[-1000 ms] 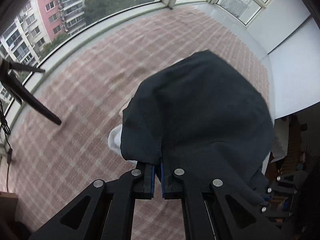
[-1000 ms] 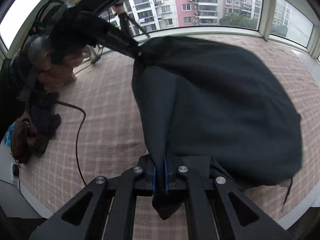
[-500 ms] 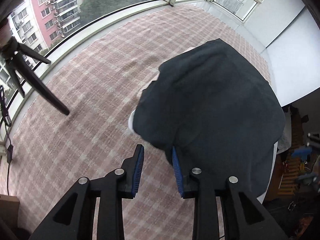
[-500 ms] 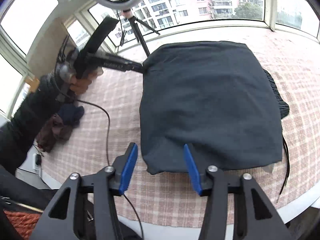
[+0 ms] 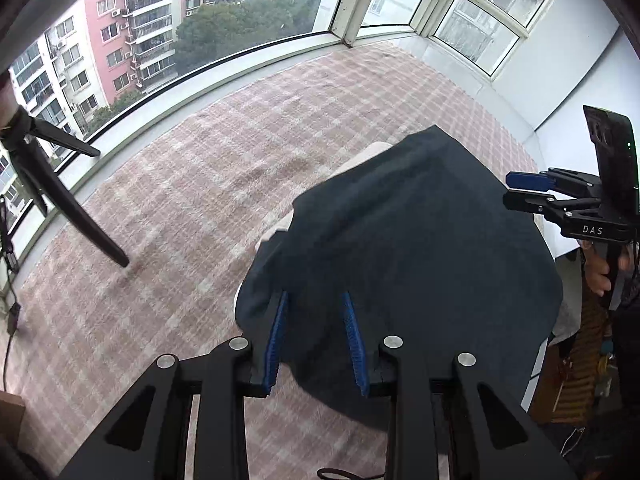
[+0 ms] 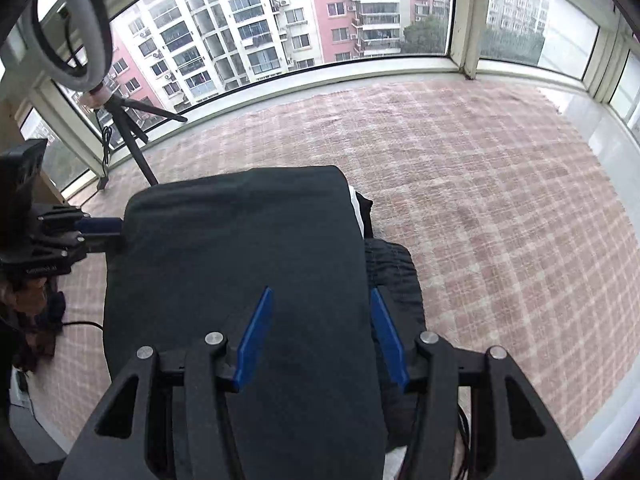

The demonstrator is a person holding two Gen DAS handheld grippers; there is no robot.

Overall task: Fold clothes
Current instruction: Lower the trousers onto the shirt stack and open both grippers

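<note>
your left gripper [image 5: 314, 340] and your right gripper [image 6: 322, 338] both hang spread apart above the one dark garment [image 5: 400, 248], two blue pads on each, neither pinching any cloth. the garment lies folded on the pink checked blanket [image 6: 500, 200], with a bit of white fabric [image 6: 356, 206] peeking out at its far edge. farther off stands one tripod [image 6: 128, 128] carrying one ring light [image 6: 70, 20], before the curved windows [image 6: 320, 20].
</note>
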